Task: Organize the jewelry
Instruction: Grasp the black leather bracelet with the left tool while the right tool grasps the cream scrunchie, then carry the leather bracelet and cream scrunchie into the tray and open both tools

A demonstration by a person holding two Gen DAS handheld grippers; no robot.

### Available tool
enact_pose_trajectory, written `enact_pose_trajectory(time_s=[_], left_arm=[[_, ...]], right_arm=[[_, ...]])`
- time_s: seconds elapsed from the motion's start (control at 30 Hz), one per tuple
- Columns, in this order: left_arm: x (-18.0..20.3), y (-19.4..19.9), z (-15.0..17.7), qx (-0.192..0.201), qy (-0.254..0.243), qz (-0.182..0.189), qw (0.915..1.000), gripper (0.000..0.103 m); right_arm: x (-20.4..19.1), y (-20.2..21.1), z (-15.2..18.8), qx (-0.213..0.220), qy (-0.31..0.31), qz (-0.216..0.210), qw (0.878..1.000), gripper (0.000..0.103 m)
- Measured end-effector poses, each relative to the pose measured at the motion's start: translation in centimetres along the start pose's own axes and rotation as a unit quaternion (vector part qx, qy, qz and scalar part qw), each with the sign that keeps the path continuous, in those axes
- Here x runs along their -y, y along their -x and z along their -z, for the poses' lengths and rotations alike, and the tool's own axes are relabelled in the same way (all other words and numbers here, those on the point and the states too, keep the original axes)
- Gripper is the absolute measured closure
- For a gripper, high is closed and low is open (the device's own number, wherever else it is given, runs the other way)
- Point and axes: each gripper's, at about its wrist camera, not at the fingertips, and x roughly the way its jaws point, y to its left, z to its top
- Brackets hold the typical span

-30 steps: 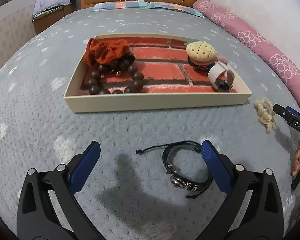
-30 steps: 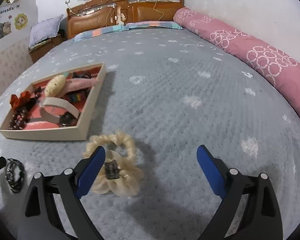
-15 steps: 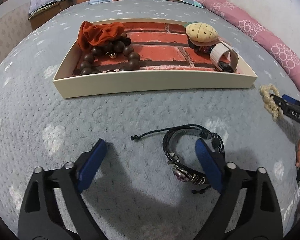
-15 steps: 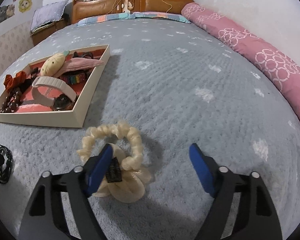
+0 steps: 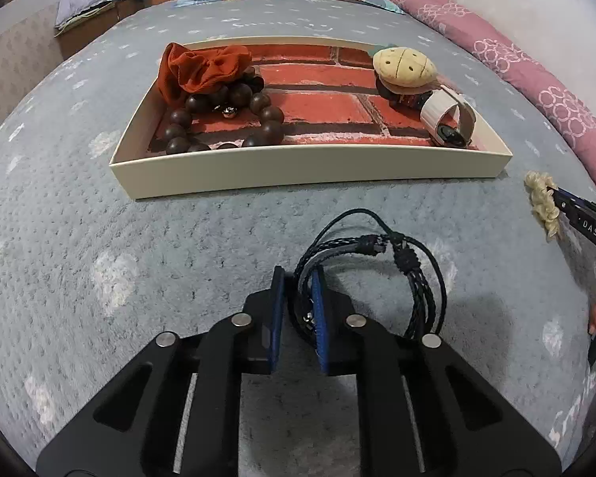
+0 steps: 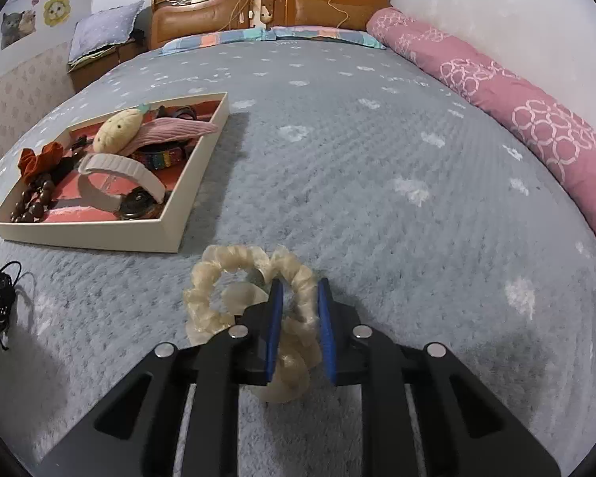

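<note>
- Tray at 12 o'clock on the bedspread, already holding beads, a scrunchie and a watch.
- Left gripper: jaws clamped on the black cord bracelet, which lies at 6 o'clock of the tray.
- Right gripper: jaws closing on the cream scrunchie between them, at 4 o'clock of the tray.
- Step: pickup. Next, likely: lift both, carry to the tray, release inside the rim.

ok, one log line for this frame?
left gripper: closing on black bracelet | right gripper: closing on cream scrunchie | tray: neither inside
</note>
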Motion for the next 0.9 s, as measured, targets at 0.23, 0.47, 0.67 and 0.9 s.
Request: enact_pose_trajectory(time_s=[0.23, 0.47, 0.67, 0.9], left_arm=[[-1.1, 0.7, -0.2, 0.008, 0.012, 0.02, 0.9997, 0.098], [-2.5, 3.3, -1.8, 0.033, 0.014, 0.024, 0.9991, 0.098], [-4.4, 5.3, -4.7, 0.057, 0.019, 0.02, 0.998, 0.098], [-6.4, 4.5, -9.2, 0.068, 0.02, -0.013, 0.9974, 0.098]], right_arm=[[0.1, 1.5, -0.3, 0.008, -0.001, 0.0, 1.0, 0.088], [-0.6, 4.2, -1.8, 0.039, 0.001, -0.01, 0.999, 0.092], [-3.3, 6.5, -4.2, 0.072, 0.014, -0.036, 0.997, 0.092], [-8.1, 7.7, -8.0, 0.1, 0.025, -0.082, 0.991, 0.092]])
